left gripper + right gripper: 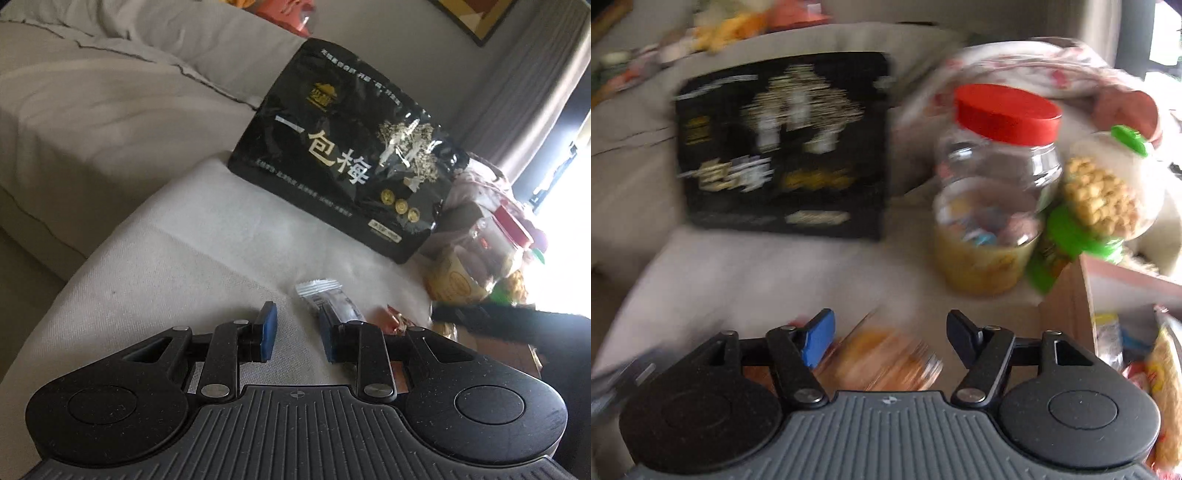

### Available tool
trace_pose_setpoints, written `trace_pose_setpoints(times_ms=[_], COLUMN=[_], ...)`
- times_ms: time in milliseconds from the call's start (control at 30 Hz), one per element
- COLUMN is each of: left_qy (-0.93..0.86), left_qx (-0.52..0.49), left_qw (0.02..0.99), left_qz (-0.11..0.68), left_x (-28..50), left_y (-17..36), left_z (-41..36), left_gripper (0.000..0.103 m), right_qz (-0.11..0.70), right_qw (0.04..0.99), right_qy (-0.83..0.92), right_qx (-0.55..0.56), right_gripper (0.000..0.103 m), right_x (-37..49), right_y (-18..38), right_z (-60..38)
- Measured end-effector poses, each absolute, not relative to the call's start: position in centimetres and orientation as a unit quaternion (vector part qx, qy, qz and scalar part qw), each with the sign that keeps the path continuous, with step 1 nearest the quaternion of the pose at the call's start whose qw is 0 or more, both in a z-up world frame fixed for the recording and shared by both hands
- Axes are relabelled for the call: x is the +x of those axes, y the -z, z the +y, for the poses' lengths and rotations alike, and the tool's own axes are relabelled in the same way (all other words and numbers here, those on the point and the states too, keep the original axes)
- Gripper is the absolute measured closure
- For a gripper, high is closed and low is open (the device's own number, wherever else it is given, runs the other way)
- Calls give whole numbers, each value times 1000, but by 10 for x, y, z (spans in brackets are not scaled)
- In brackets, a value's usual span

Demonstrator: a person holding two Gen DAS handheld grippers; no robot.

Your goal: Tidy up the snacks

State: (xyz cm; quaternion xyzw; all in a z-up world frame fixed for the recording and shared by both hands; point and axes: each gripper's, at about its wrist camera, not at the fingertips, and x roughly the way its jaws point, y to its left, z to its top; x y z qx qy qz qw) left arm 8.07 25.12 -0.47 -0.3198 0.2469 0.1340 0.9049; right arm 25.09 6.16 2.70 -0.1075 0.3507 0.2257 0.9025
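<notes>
The left gripper (295, 334) hovers low over a pale grey cushion (155, 251), its 2 blue pads (268, 330) drawn near each other with a gap between them and nothing gripped. Just ahead of its right pad lies a small silver snack sachet (327, 297) flat on the cushion, and beside that a small orange-brown wrapped snack (397, 319), partly hidden by the linkage. Farther back a large black snack bag (343, 158) with white characters stands propped against the sofa back (110, 85). The right wrist view is blurred. There the right gripper (890, 338) has its jaws spread apart, and an orange packet (882, 358) lies below and between them; no pad presses on it. Behind stand a clear jar with a red lid (997, 177) and, leaning beside it, a green-capped jar of pale nuts (1100, 192). A cardboard box (1071, 302) holding more packets sits at the right.
</notes>
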Motion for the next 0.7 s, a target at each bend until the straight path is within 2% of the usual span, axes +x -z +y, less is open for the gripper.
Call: trace_pose_setpoints(times_ms=[167, 267, 333, 433, 700], left_qy=[-113, -109, -108, -107, -81], left_qx=[-347, -362, -367, -361, -328], left_qw=[898, 893, 892, 894, 907], left_qz=[246, 244, 243, 244, 252], left_x=[77, 74, 74, 74, 80], left_y=[8, 10, 11, 11, 7], left_z=[259, 262, 263, 260, 243], left_gripper=[74, 74, 74, 74, 74], right_qz=[389, 354, 349, 355, 334], right_qw=[885, 887, 876, 857, 865], right_qy=[-243, -265, -300, -341, -343], right_qx=[-84, -133, -147, -151, -152], right_gripper=[36, 40, 48, 51, 48], right_x=[271, 240, 218, 189, 124], right_y=[-7, -2, -2, -1, -4], right_z=[74, 77, 71, 53, -15])
